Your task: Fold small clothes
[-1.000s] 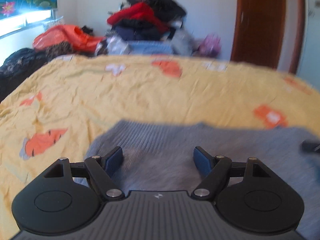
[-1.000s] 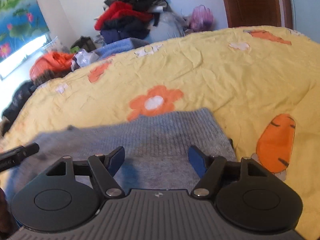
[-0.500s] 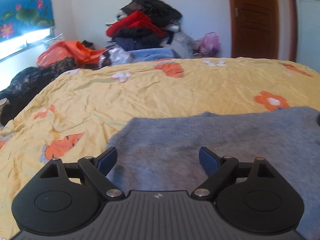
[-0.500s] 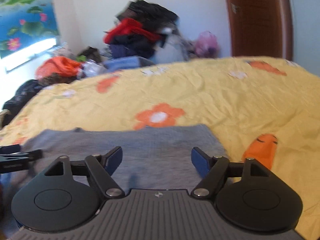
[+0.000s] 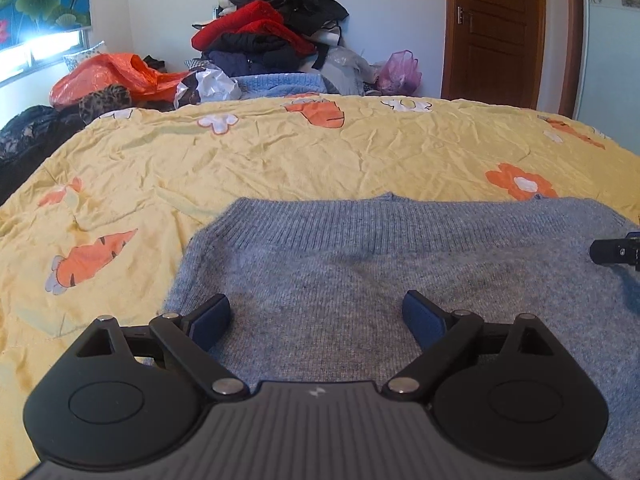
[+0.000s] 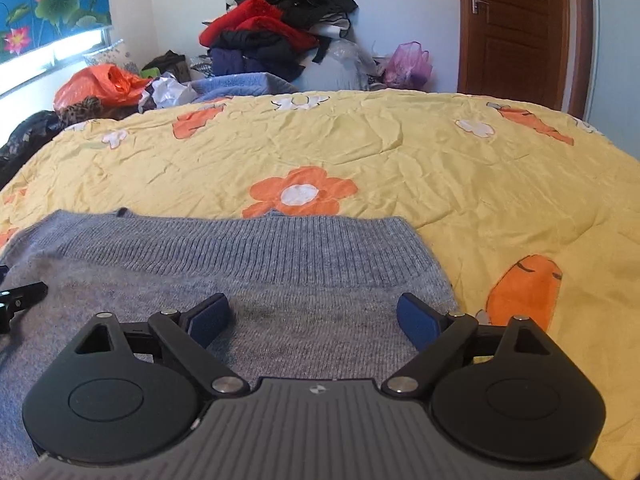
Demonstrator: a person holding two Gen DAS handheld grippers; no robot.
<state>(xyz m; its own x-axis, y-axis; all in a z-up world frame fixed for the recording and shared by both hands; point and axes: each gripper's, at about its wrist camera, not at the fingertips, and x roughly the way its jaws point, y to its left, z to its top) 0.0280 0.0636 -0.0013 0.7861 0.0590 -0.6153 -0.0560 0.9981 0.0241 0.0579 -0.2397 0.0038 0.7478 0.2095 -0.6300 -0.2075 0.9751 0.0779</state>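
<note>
Lying flat near the front of the bed, the grey-blue knitted wool sweater (image 5: pixel 400 280) has its ribbed hem band (image 6: pixel 248 244) turned toward the far side, straight and unwrinkled. The left gripper (image 5: pixel 316 316) is poised low over the garment's left portion, its blue-padded fingers (image 5: pixel 210 320) spread wide and holding nothing; the right gripper (image 6: pixel 312 314) is poised likewise over the right portion, jaws equally apart and empty. Each tool's tip shows at the edge of the other's view, so the pair work side by side. The step in hand appears to be choosing grip points for a fold: both grippers would do well to pinch matching spots at the side edges, catching both layers, and lift evenly so the knit does not skew. Beneath lies a crumpled yellow quilt printed with orange carrots and flowers (image 6: pixel 400 152); beyond it, a heap of red and black clothes (image 5: pixel 272 36) against the wall.
</note>
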